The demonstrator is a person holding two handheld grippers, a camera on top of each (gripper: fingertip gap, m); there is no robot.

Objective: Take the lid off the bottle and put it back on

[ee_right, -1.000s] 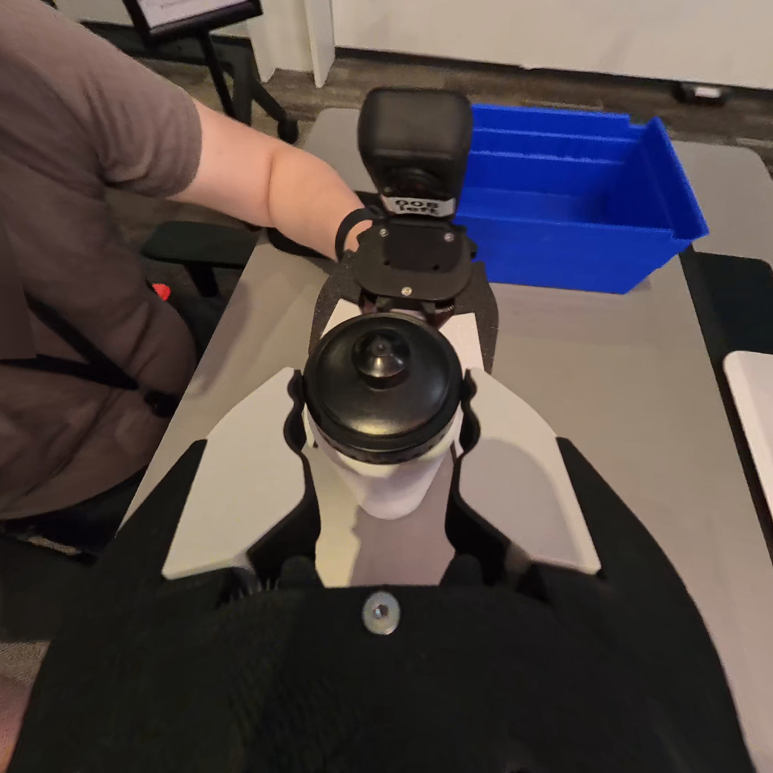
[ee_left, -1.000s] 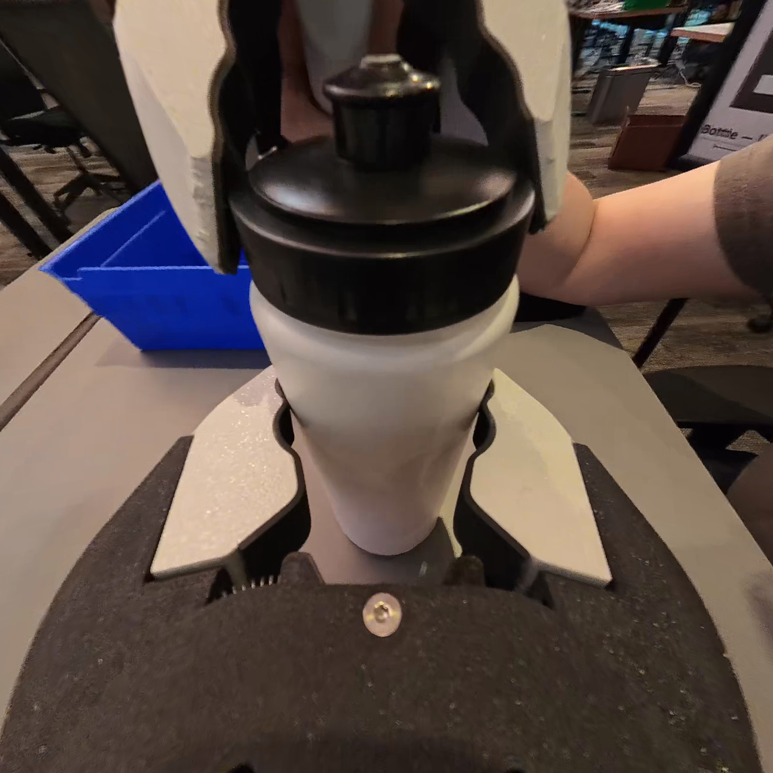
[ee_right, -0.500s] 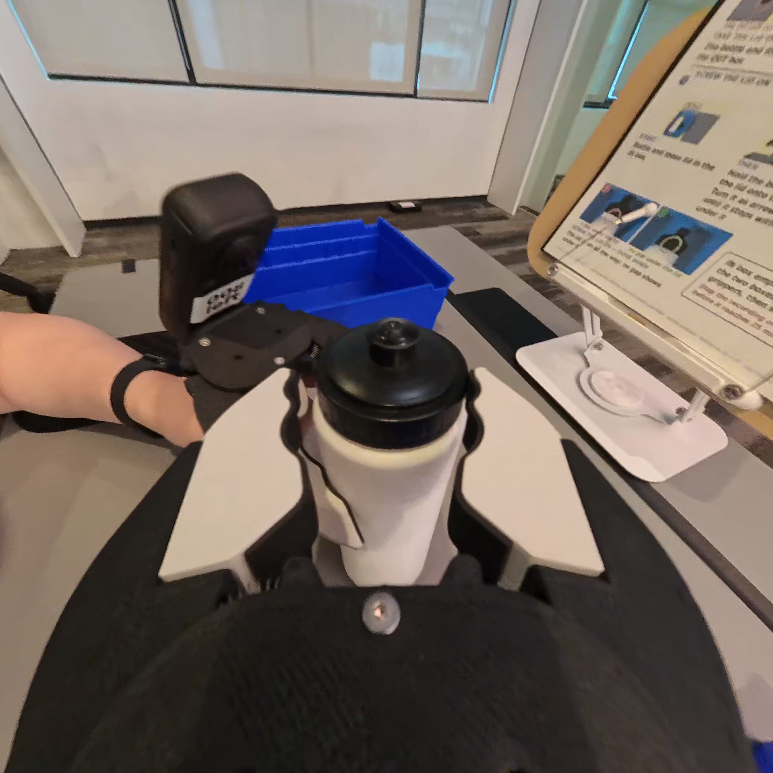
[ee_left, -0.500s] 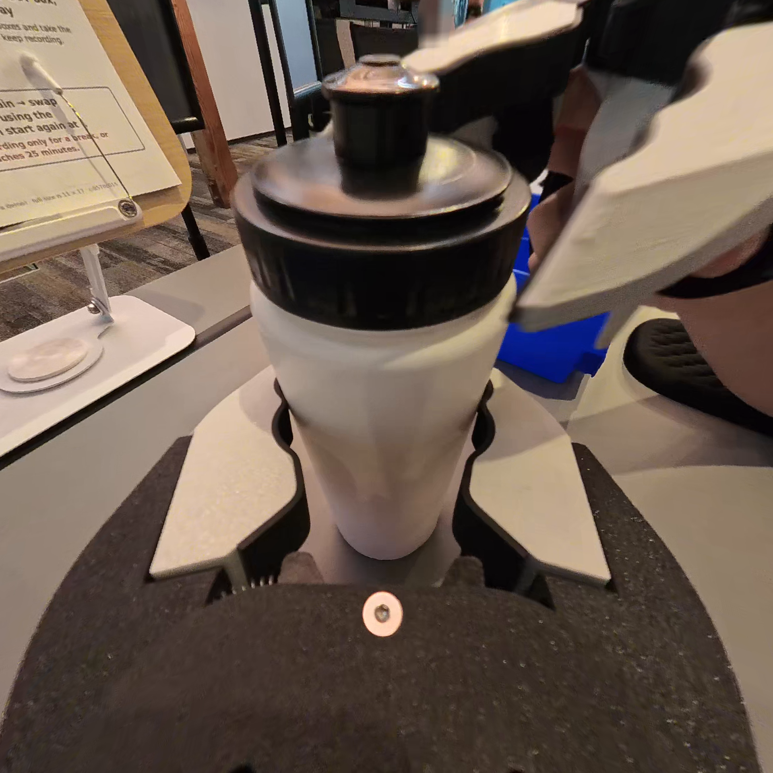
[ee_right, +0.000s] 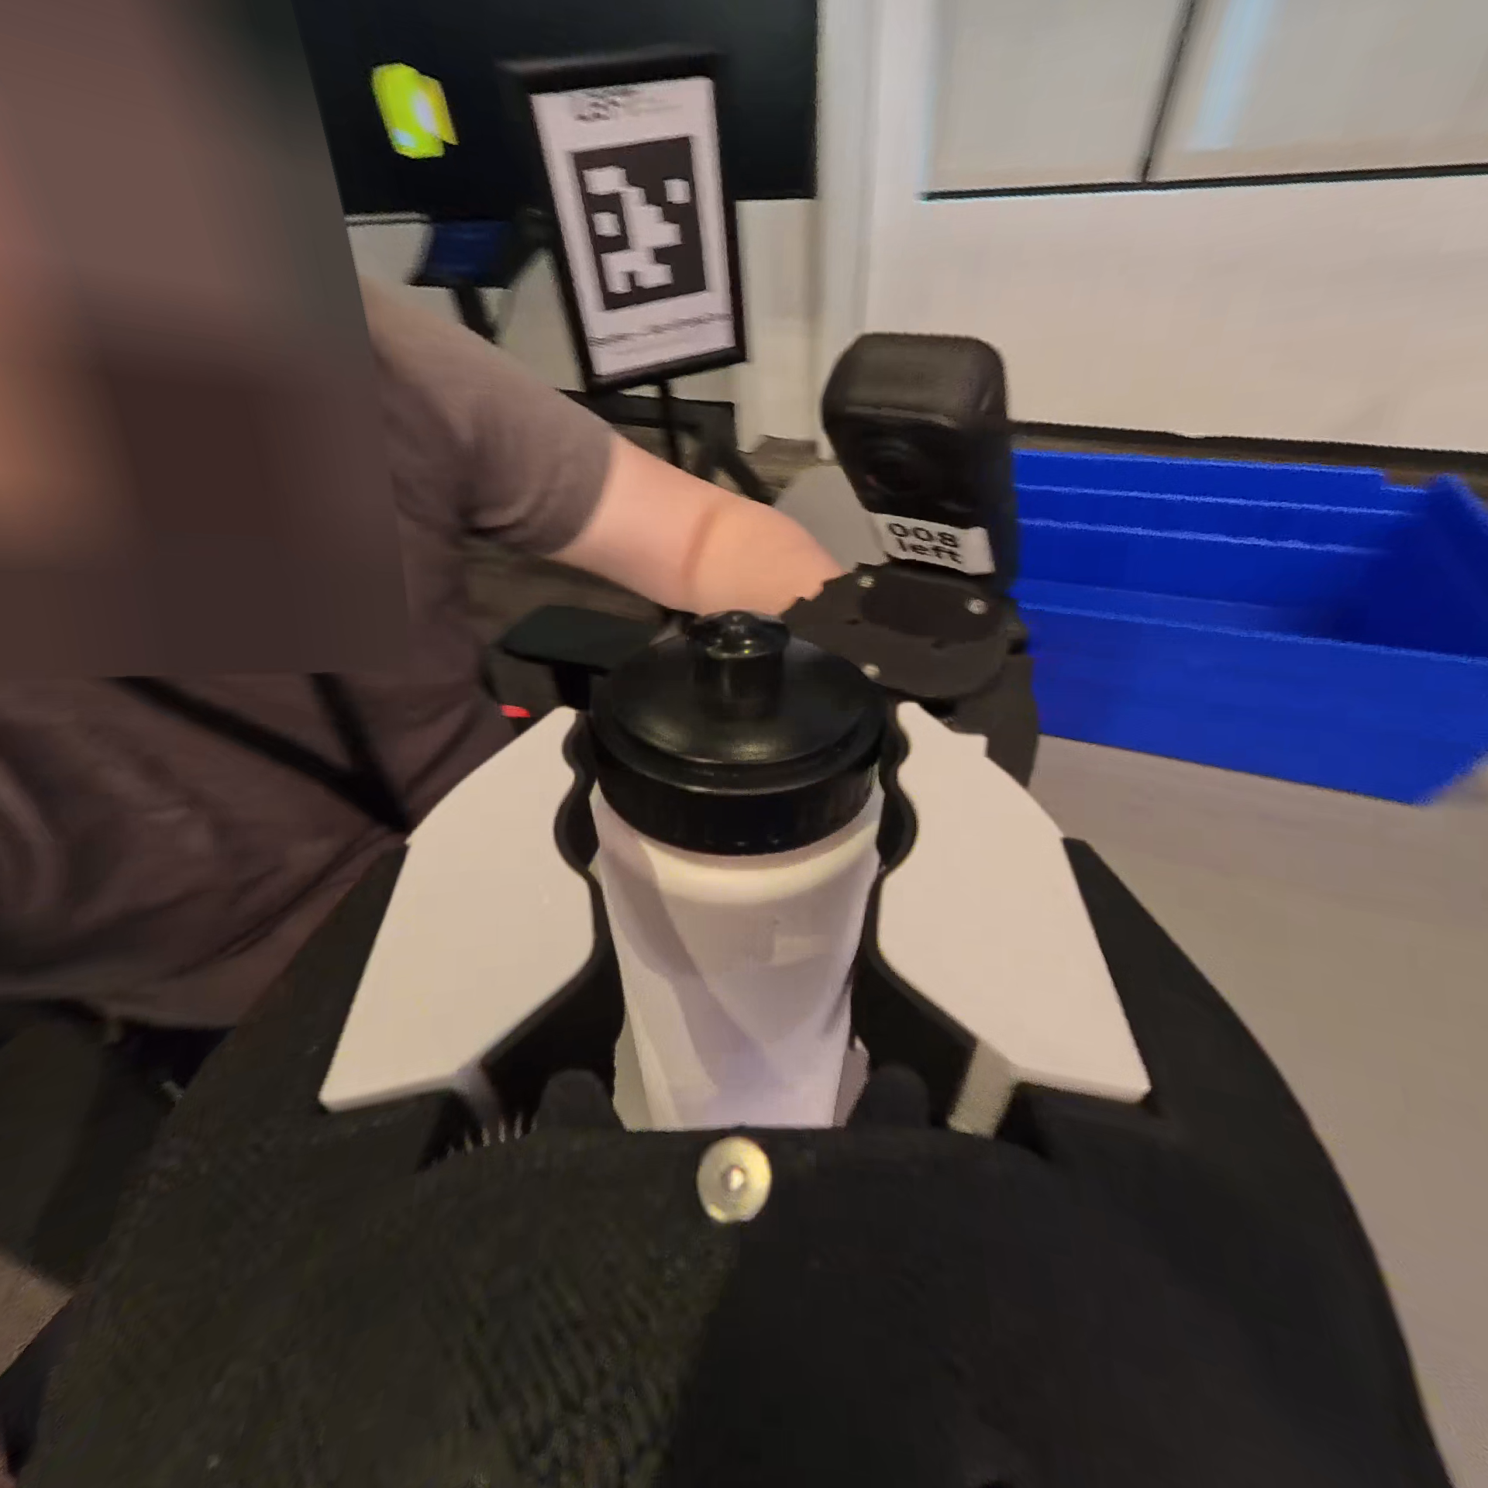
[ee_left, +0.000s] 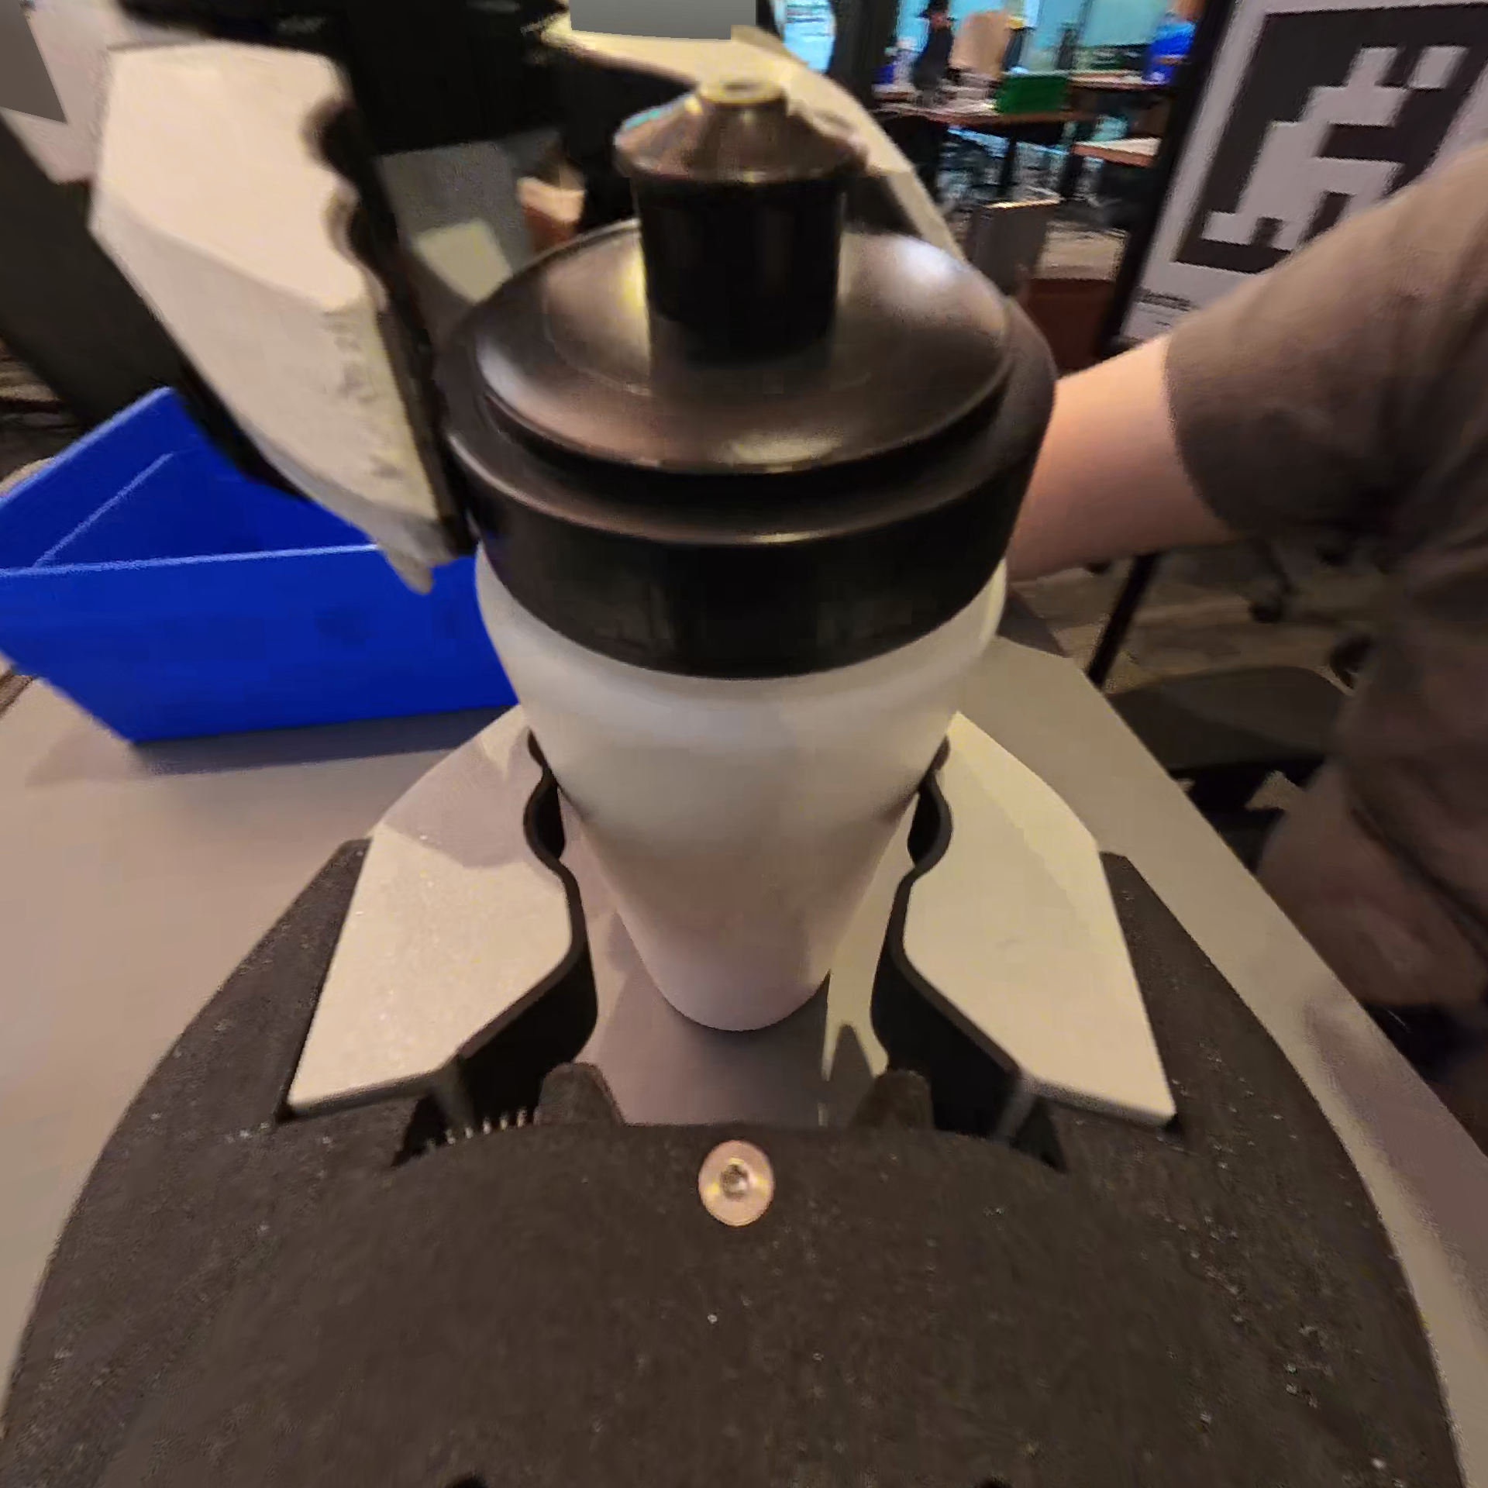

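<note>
Bottle: your white bottle [ee_left: 741,773] stands upright on the grey desk [ee_left: 161,870], away from its edges, with the blue bin [ee_left: 241,628] behind it toward the far side.
Lid: the black lid [ee_left: 749,499] sits on the bottle's neck, its spout pointing up; no gap shows between its skirt and the white shoulder, though motion blur softens that seam.
Left hand-held gripper: your left hand-held gripper [ee_left: 741,813] is closed on the lower body of the bottle, both fingers pressed against its sides, pinning it in place.
Right hand-held gripper: your right hand-held gripper [ee_right: 737,773] has its fingers around the rim of the lid, one on each side; in the right wrist view they look clamped on it, and in the left wrist view one white finger [ee_left: 266,322] lies against the lid's edge.
Progress: the lid is on the bottle, and you hold both parts, so you are in a twisting step; whether you are loosening it or tightening it again, these views alone cannot tell you.
Left to do: if loosening, lift the lid clear and then screw it back; if tightening, turn until it seats, then release both grips.
</note>
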